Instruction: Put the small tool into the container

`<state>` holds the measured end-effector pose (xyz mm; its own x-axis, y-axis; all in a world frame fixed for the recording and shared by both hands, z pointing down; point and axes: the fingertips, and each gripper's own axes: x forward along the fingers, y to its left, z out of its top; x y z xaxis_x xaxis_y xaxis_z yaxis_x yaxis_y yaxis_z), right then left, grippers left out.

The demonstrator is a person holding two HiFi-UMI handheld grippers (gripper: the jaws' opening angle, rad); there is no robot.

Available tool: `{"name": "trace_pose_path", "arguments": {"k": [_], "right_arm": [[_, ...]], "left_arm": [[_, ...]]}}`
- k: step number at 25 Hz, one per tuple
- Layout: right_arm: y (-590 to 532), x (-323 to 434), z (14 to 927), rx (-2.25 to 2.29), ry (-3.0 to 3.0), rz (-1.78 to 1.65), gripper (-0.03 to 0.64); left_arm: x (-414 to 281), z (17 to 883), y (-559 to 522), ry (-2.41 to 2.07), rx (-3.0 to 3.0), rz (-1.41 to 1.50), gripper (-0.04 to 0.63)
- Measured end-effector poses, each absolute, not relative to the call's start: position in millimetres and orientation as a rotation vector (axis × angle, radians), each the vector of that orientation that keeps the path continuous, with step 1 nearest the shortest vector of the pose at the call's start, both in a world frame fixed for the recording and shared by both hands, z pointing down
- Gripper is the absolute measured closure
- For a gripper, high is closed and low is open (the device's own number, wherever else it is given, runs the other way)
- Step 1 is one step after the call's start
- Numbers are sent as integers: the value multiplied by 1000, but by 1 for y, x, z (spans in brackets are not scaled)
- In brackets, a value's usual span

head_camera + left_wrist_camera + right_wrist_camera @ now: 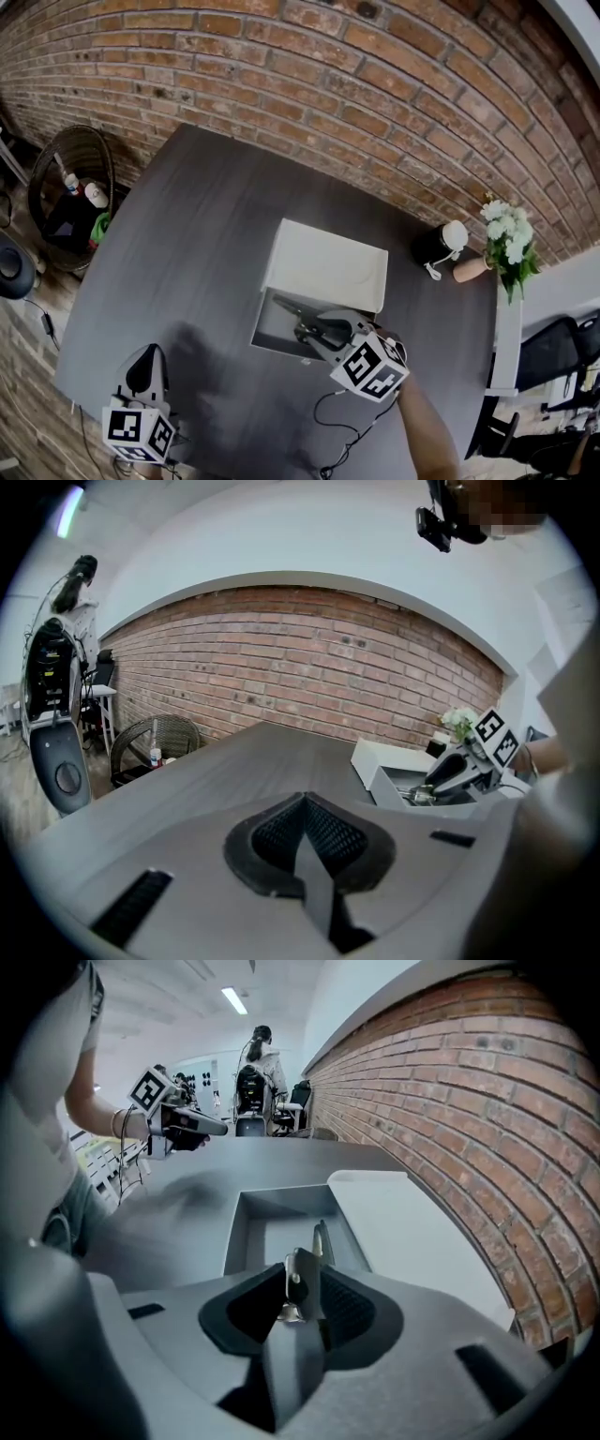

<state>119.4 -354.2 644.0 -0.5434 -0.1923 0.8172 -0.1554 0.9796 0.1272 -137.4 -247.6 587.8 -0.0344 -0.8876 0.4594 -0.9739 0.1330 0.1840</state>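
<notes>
The small tool (pixel 299 1277) is sitting upright between the right gripper's (pixel 302 1305) jaws, which are standing apart rather than pinching it, and its tip is pointing down into the open part of the container (pixel 234 1234) near the middle of the desk (pixel 187 234). The task is looking almost done, with only the drop and the pull-away remaining, though whether the tool is touching the container's floor is not showing. The left gripper (pixel 305 834) is waiting over the desk's near left corner, jaws together on nothing.

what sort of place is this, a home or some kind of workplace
Probably an office or studio-type workspace, not a home: an exposed brick wall runs along a large dark table, a strip light is on the ceiling, and a black office chair stands past the table's end.
</notes>
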Motion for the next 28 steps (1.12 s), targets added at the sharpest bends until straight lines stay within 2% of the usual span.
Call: {"name": "trace_pose_path", "arguments": {"k": [17, 28], "right_arm": [[-342, 134, 626, 291, -2194, 73, 492], [-315, 162, 570, 555, -2298, 157, 547]], "left_arm": [[-143, 585, -232, -1978, 1822, 219, 592], [-126, 539, -223, -1990, 1899, 173, 592]]}}
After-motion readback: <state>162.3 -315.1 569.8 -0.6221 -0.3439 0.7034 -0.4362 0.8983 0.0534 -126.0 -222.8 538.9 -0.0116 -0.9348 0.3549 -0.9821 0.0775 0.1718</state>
